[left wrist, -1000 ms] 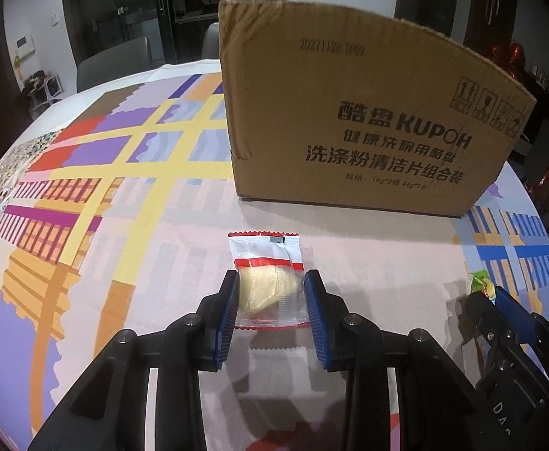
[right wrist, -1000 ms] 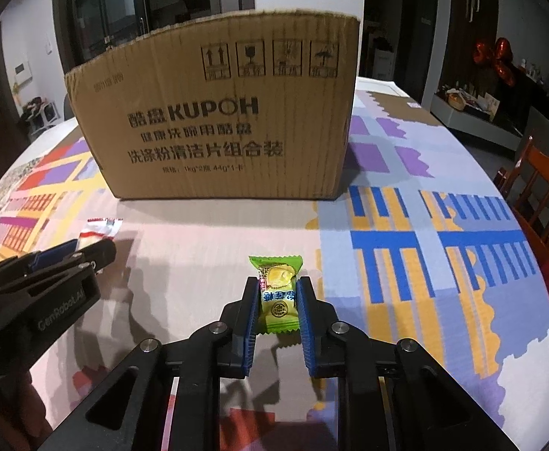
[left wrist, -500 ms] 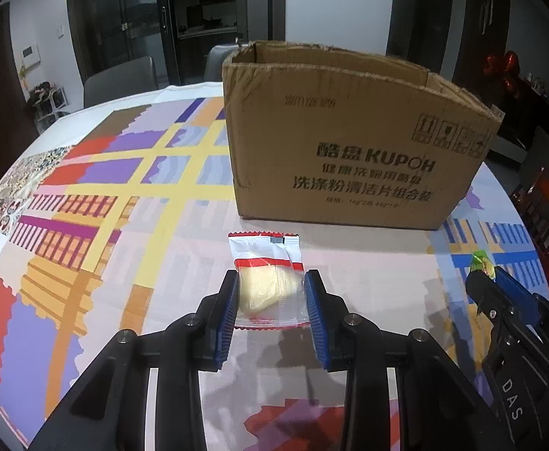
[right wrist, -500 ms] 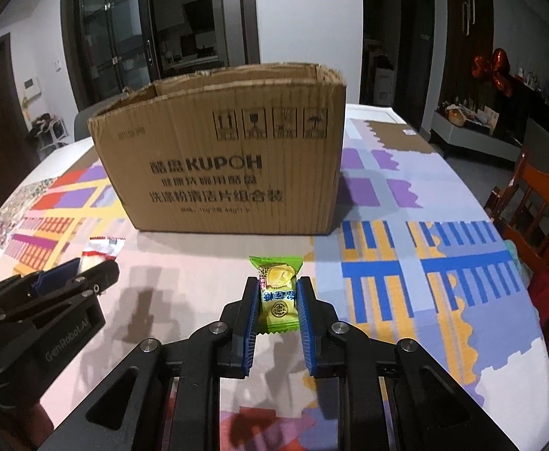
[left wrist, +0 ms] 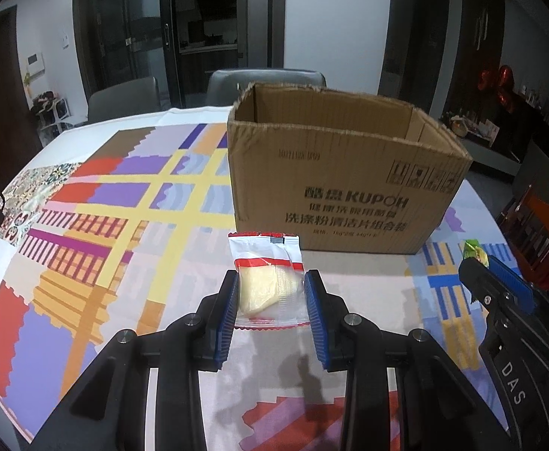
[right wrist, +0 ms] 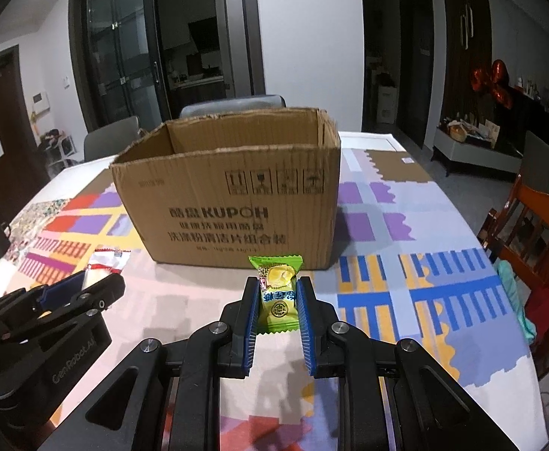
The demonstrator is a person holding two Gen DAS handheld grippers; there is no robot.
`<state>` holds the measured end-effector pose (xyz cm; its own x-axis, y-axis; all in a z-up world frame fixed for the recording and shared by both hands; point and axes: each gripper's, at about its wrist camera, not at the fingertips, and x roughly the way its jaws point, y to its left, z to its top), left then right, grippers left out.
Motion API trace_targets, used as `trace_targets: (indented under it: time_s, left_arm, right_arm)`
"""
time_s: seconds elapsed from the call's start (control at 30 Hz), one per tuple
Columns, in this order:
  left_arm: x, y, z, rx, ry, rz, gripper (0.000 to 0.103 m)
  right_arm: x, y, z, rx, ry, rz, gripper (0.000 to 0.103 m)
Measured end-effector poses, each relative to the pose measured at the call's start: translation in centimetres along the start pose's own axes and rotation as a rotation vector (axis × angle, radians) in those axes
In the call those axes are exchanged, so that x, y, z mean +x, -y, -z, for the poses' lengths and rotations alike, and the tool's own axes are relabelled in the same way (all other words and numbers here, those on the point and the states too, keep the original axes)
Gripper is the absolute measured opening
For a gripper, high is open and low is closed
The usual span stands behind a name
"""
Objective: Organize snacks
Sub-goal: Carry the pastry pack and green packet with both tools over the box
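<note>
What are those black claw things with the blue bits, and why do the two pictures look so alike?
They are two grabbers, and a person holds one in each hand. Each has a little camera looking along its fingers, so there is one picture per grabber. The left gripper pinches a clear snack packet with a red stripe. The right gripper pinches a green candy. Both are lifted above the colourful tablecloth. In front stands an open cardboard box; its bottom is hidden.
</note>
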<state>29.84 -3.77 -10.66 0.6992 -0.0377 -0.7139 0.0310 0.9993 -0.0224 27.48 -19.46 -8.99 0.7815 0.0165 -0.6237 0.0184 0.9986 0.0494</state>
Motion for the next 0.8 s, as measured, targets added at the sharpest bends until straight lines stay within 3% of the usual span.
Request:
trace_targets:
  time_s: [0.8]
  left_arm:
    - [-3.1, -0.7, -5.8, -0.014, 0.079, 0.006, 0.035]
  right_arm:
    - [-1.7, -1.1, -6.7, -0.029, 0.100, -0.032, 0.021]
